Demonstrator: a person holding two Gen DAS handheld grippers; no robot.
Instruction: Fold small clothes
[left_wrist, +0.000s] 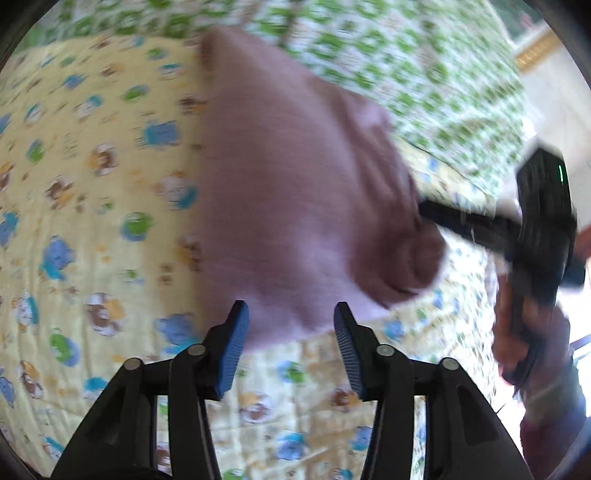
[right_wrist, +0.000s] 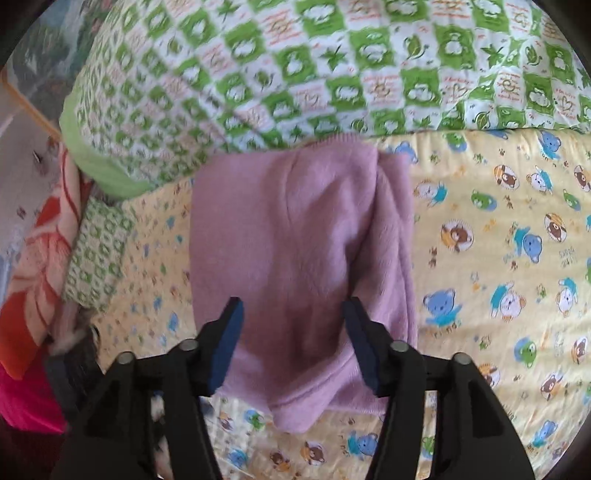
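Fingers (right_wrist: 360, 332) spread, pink garment (right_wrist: 299, 236) folded — soft, rumpled

– What are you handling?
– Your pink garment (right_wrist: 303, 236) is soft, matt, fuzzy knit cloth. It lies on a printed yellow quilt (right_wrist: 498, 258) of smooth cotton-like fabric; your gripper pads (right_wrist: 229, 347) look ribbed blue rubber.

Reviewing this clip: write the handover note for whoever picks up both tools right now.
Left tool: open, empty, at the near edge of the mauve fleece garment.
Right tool: open, empty, over the garment's hem end.
Garment lies on the yellow bear-print quilt, sides already folded in to a narrow strip; green-and-white checked quilt behind.
Left: probably fold the strip end to end and press flat. The left view is blurred.
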